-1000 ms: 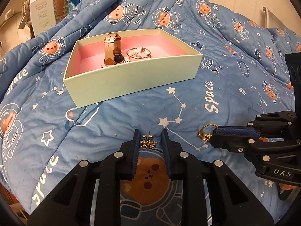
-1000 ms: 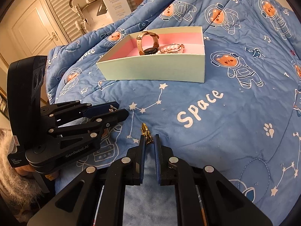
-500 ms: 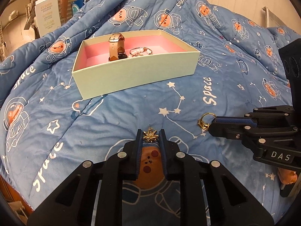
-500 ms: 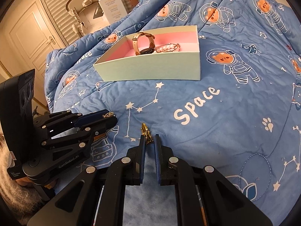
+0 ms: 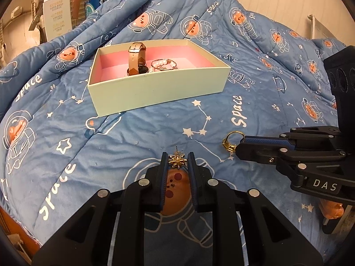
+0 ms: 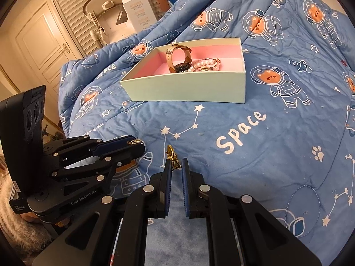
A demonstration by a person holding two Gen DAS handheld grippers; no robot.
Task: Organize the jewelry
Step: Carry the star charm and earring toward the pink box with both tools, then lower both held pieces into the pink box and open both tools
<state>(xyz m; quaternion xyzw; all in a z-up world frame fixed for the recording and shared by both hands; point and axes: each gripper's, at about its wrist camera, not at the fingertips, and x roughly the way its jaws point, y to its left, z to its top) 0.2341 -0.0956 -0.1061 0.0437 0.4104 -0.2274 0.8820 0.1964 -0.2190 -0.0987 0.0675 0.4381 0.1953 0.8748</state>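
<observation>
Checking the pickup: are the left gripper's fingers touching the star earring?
Touching. Left wrist view shows the star earring pinched between the left gripper's fingers.

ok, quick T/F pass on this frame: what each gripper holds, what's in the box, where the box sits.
1. The left gripper is shut on a gold star earring. True.
2. The right gripper is open and holds nothing. False: it is shut on a gold ring, seen at its tips in the left wrist view too.
3. The watch lies on the quilt beside the box. False: it stands inside the box, on the pink lining.
4. A pearl bracelet lies in the box next to the watch. True.
5. The box has its lid on. False: it is open at the top.
6. The box rests on the blue space quilt. True.
</observation>
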